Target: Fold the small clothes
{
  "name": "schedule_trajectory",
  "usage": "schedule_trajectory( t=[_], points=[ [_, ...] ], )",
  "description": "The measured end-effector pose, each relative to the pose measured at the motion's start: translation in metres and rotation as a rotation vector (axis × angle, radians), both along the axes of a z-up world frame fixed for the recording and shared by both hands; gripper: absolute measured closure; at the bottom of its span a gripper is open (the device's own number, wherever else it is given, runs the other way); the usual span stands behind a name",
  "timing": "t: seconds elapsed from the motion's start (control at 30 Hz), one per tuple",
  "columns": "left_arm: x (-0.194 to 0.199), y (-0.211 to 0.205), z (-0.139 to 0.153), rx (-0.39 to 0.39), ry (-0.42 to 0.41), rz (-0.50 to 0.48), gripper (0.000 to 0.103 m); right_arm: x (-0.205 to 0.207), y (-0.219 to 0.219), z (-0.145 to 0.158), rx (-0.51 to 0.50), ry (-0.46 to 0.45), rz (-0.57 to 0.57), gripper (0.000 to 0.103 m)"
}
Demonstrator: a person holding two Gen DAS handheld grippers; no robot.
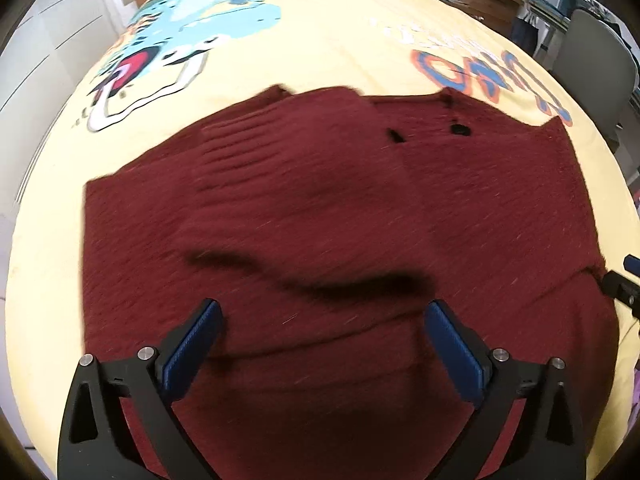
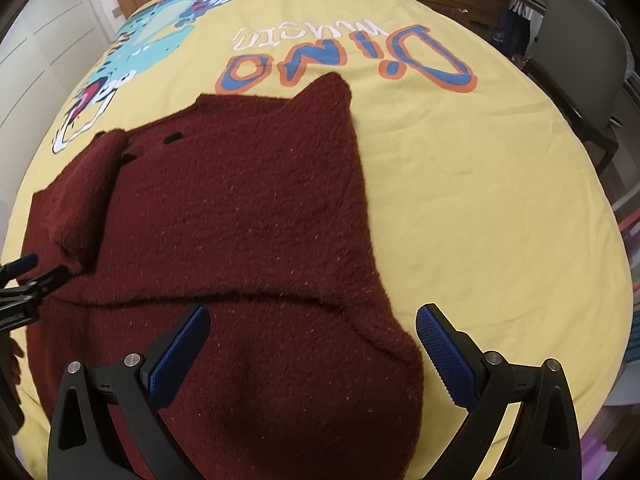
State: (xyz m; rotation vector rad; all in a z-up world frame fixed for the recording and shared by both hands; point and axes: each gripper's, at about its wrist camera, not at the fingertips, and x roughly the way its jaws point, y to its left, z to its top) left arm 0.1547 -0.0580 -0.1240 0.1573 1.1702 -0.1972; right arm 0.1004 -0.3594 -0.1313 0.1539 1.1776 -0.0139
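Matte black left gripper (image 1: 323,316) and right gripper (image 2: 313,322), ridged blue pads (image 2: 444,360) (silver pivot screws).

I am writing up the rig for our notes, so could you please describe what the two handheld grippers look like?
The left gripper and the right gripper look alike: black plastic frames with triangular cut-outs, silver round bolt heads at the joints, and two jaws lined with blue textured pads; the right one's pads show a toothed edge. No cables or sleeves are visible.
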Motion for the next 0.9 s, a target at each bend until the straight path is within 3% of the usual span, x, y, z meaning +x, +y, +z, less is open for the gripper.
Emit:
schedule_trajectory(
  t=[0.23,0.4,0.53,0.83,0.9],
  points=[
    [-0.019,0.079,0.013,-0.009,-0.001,0.146,0.002,0.002,0.016,-0.001,-0.001,0.001,0.029,0.0],
    [-0.022,0.135,0.003,0.007,0.034,0.261,0.002,0.006,0.032,-0.001,-0.001,0.003,0.053,0.0],
    [-0.013,0.155,-0.01,0.021,0.053,0.286,0.003,0.009,0.048,-0.002,-0.011,0.01,0.085,0.0],
    [-0.001,0.147,-0.02,0.021,0.026,0.203,0.035,0.023,0.089,0.005,-0.032,0.0,0.159,0.0],
    [-0.003,0.145,-0.018,-0.006,0.025,0.178,0.052,0.029,0.106,0.01,-0.039,-0.01,0.194,0.0]
  ],
)
